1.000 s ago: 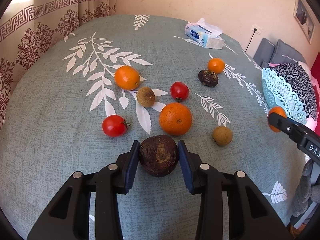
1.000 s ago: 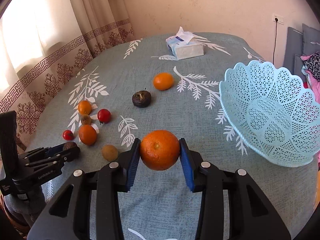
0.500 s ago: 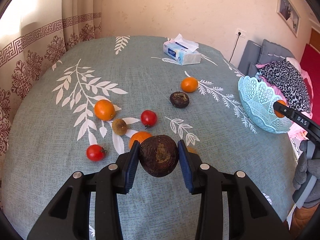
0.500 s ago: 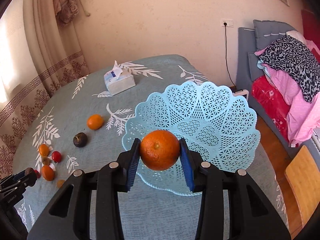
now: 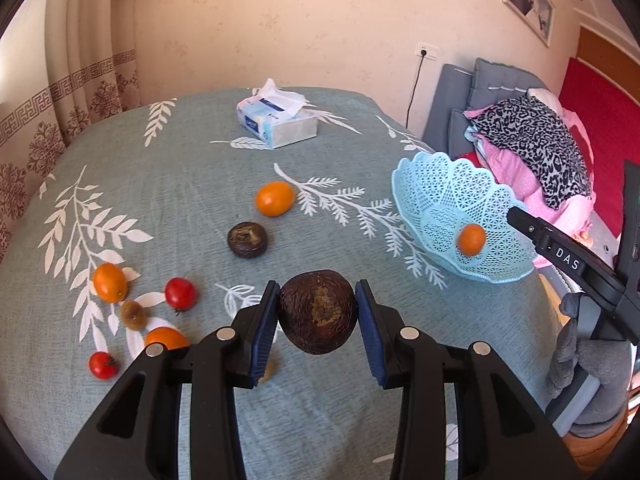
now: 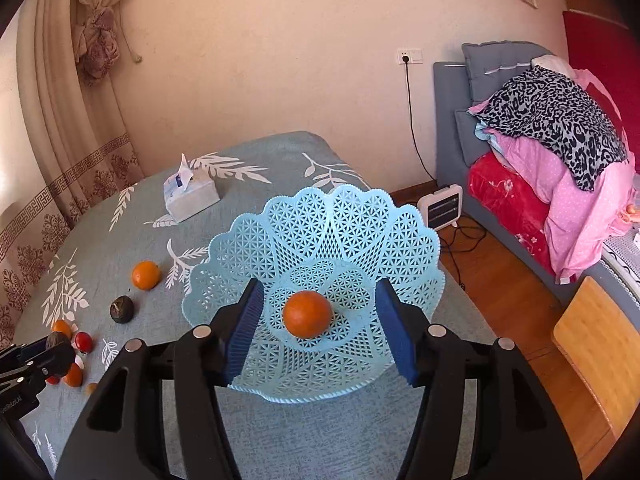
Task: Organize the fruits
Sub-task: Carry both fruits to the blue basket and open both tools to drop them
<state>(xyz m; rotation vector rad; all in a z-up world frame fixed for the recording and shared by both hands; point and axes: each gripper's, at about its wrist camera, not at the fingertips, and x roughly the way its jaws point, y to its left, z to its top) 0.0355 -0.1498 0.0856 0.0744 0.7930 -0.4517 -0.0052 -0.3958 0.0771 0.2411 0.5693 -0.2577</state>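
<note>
My left gripper (image 5: pixel 317 320) is shut on a wrinkled dark brown fruit (image 5: pixel 317 312) and holds it above the grey-green tablecloth (image 5: pixel 180 200). The right gripper (image 6: pixel 319 286) hangs over the light blue lattice basket (image 6: pixel 360 208); its jaws are opening. An orange (image 6: pixel 307 314) lies on the basket floor between the blue pads (image 6: pixel 246 320), touching neither. In the left wrist view that orange (image 5: pixel 472 239) shows inside the basket (image 5: pixel 440 184). Loose on the cloth are oranges (image 5: pixel 275 198), another dark fruit (image 5: pixel 247 239), tomatoes (image 5: pixel 180 293) and a small brown fruit (image 5: pixel 133 314).
A tissue box (image 5: pixel 276 126) stands at the far side of the table. The basket sits near the table's right edge. Beyond it are a grey sofa piled with clothes (image 6: pixel 560 140), a small heater (image 6: pixel 440 208) on the floor and a wooden chair (image 6: pixel 600 340).
The right gripper carried the orange over the basket and opened; the orange now lies in the basket. The left gripper lifted the dark fruit off the cloth and moved right, toward the basket.
</note>
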